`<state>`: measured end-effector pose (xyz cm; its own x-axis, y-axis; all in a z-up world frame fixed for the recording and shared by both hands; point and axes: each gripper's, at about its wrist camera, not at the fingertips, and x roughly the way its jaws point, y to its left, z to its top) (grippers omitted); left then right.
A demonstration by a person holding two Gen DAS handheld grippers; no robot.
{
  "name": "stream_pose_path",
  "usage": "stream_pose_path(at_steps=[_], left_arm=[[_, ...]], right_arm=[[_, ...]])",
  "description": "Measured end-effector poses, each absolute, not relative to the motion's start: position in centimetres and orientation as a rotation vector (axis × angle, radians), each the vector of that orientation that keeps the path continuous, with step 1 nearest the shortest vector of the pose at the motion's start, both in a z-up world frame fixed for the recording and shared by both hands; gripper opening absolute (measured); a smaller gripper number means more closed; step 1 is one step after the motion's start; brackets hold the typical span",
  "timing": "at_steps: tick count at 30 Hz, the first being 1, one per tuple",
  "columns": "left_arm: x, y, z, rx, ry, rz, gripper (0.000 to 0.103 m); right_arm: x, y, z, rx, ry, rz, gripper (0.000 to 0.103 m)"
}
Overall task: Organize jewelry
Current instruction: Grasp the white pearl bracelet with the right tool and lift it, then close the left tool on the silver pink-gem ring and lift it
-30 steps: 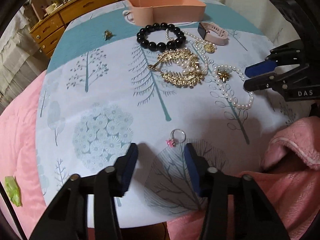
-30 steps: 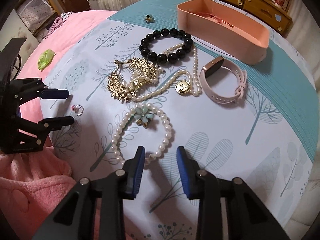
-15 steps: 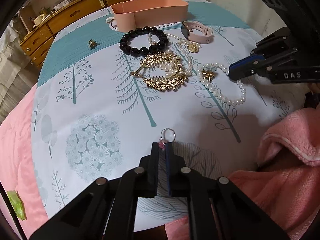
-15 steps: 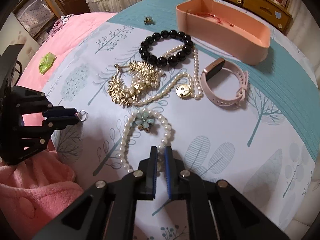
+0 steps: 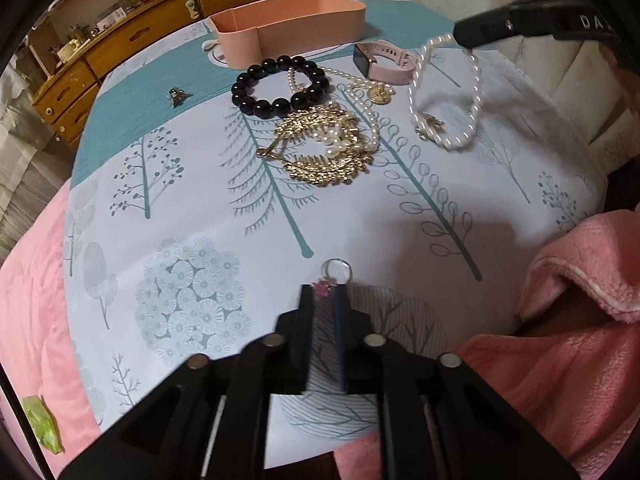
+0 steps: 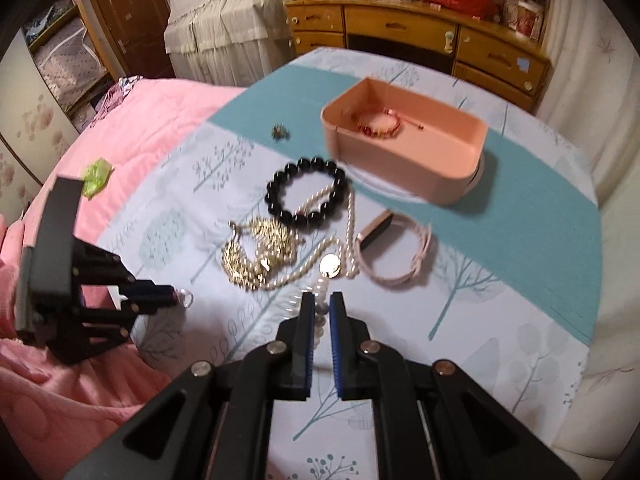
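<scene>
On a bed spread with a tree-printed cloth [image 5: 192, 208], two handheld grippers work through a scatter of jewelry. The right gripper [image 6: 320, 300] has its jaws nearly together, clamped on a pearl bracelet [image 5: 444, 92] that hangs from its tip as a loop, its low end with a small charm at the cloth. The left gripper [image 5: 323, 294], at the near edge, points down at a small silver ring [image 5: 337, 270] with a pink stone; its jaws are narrow and opening, the pink stone sits between the tips, and whether the pads press on it cannot be told.

Farther off lie a black bead bracelet [image 5: 280, 86], a gold leaf-shaped piece tangled with pearls [image 5: 320, 148], a pearl strand with a gold medallion [image 5: 379, 94] and a pink watch [image 5: 384, 60]. At the far side stands a pink tray [image 6: 452, 184] holding a red bracelet [image 6: 378, 124]. A small dark trinket [image 5: 176, 96] lies alone on the teal band to the left. A pink blanket [image 5: 580, 320] bunches at the near right.
</scene>
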<state>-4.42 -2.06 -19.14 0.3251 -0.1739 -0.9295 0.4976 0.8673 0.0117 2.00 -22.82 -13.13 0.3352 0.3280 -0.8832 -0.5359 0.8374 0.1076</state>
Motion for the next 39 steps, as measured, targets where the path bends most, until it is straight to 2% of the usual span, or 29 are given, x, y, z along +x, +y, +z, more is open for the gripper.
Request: stream_pose_path(at_steps=[1, 2, 3, 8, 10, 11, 12, 17, 23, 25, 27, 28, 31, 32, 36, 39], left_arm=[[-4.5, -2.1, -19.0, 0.318, 1.153, -0.455, 0.027], [-4.5, -2.1, -18.9, 0.321, 1.144, -0.45, 0.041], [-4.6, -2.0, -18.8, 0.324, 1.135, -0.446, 0.048], [-4.3, -1.9, -18.9, 0.323, 1.125, -0.451, 0.048], [-4.2, -2.1, -19.2, 0.336, 1.125, -0.469, 0.036], [-4.2, -2.2, -19.4, 0.348, 1.132, -0.485, 0.015], [-4.2, -2.4, -19.4, 0.351, 1.127, -0.498, 0.011], [-4.0, -2.3, -19.4, 0.342, 1.135, -0.514, 0.007], [-3.8, -2.3, -19.4, 0.348, 1.135, -0.514, 0.006], [-3.8, -2.5, -19.5, 0.374, 1.125, -0.501, 0.014], [-3.8, -2.7, -19.4, 0.4, 1.108, -0.502, 0.043], [-3.8, -2.8, -19.4, 0.407, 1.1, -0.512, 0.047], [-3.8, -3.1, -19.3, 0.439, 1.084, -0.543, 0.049], [-3.7, -3.2, -19.4, 0.446, 1.084, -0.557, 0.047], [-3.5, -3.6, -19.4, 0.481, 1.079, -0.626, 0.019], [-3.5, -3.7, -19.4, 0.466, 1.094, -0.63, 0.014]], right_arm=[[2.0, -22.8, -12.8, -0.216, 1.087, 0.565, 0.007], [2.1, -22.7, -12.6, -0.215, 1.083, 0.563, 0.007], [2.1, -22.8, -12.4, -0.214, 1.079, 0.564, 0.007], [1.7, -22.4, -12.4, -0.226, 1.078, 0.575, 0.007], [1.4, -22.2, -12.7, -0.23, 1.084, 0.582, 0.007], [1.3, -22.0, -12.8, -0.237, 1.091, 0.585, 0.007], [1.2, -21.9, -13.0, -0.242, 1.096, 0.586, 0.007], [0.9, -21.7, -13.2, -0.242, 1.105, 0.595, 0.007], [1.1, -22.0, -13.1, -0.229, 1.102, 0.586, 0.007], [1.1, -22.2, -13.2, -0.224, 1.108, 0.58, 0.007], [1.1, -22.4, -13.2, -0.222, 1.112, 0.574, 0.007], [1.1, -22.4, -13.3, -0.221, 1.113, 0.573, 0.007], [1.1, -22.6, -13.4, -0.219, 1.118, 0.569, 0.007], [1.1, -22.7, -13.4, -0.219, 1.119, 0.57, 0.007], [1.2, -22.9, -13.6, -0.22, 1.125, 0.568, 0.007], [1.2, -23.1, -13.6, -0.221, 1.13, 0.562, 0.007]])
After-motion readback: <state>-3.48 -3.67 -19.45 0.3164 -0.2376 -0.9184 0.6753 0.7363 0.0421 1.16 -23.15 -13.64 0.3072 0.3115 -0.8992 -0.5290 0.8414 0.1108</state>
